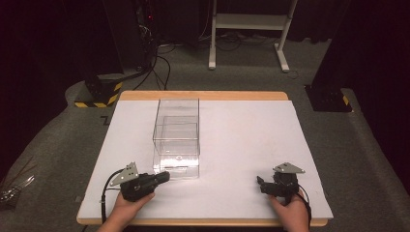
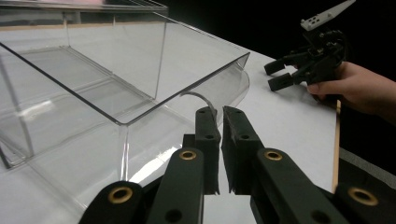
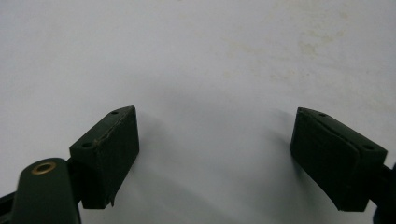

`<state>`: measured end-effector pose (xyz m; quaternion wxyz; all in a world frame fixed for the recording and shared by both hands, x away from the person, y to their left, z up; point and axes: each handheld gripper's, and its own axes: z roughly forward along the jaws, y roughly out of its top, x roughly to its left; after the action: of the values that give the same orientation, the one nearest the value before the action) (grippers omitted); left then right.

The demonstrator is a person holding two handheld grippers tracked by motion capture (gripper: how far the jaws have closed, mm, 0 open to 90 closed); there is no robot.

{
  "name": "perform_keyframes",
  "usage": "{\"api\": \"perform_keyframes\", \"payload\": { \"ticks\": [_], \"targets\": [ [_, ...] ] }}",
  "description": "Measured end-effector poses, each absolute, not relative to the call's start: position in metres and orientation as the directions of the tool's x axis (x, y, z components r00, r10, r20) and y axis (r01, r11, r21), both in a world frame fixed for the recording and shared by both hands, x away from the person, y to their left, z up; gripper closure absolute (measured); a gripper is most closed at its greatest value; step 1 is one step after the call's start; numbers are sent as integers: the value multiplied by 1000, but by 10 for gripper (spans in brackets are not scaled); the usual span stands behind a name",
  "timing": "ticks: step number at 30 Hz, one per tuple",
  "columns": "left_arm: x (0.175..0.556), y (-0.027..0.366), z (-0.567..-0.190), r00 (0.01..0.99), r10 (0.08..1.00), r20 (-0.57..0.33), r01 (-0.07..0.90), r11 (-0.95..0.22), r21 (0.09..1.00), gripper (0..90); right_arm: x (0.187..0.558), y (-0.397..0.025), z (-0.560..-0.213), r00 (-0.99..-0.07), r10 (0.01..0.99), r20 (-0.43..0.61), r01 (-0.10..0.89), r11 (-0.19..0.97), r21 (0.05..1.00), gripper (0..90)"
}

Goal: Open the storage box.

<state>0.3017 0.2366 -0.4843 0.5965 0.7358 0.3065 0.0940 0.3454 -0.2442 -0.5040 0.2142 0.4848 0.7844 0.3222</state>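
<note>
Approach work is in hand: left gripper (image 2: pixel 220 116), jaws nearly pressed together, nears the clear box (image 1: pixel 176 137) and must spread them, while right gripper (image 1: pixel 261 184) rests spread.

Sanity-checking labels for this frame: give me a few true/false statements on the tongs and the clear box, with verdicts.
1. The left tongs are nearly closed, with nothing between the jaws. True.
2. The right tongs are clamped on the clear box. False: they stand wide open over the bare white table top, well apart from the box.
3. The clear box stands on the table's left half, just ahead of the left tongs. True.
4. The clear box is full of coloured blocks. False: nothing coloured shows inside it; only clear walls can be seen.
5. Each pair of tongs is held in a person's hand at the table's near edge. True.
</note>
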Motion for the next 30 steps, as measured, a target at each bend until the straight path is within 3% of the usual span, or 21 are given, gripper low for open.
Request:
{"api": "perform_keyframes", "payload": {
  "ticks": [30],
  "targets": [
    [276,247,-488,823,518,-233,338,-117,934,851,345,-244,-504,-438,899,-24,622,323,713,156]
  ]
}}
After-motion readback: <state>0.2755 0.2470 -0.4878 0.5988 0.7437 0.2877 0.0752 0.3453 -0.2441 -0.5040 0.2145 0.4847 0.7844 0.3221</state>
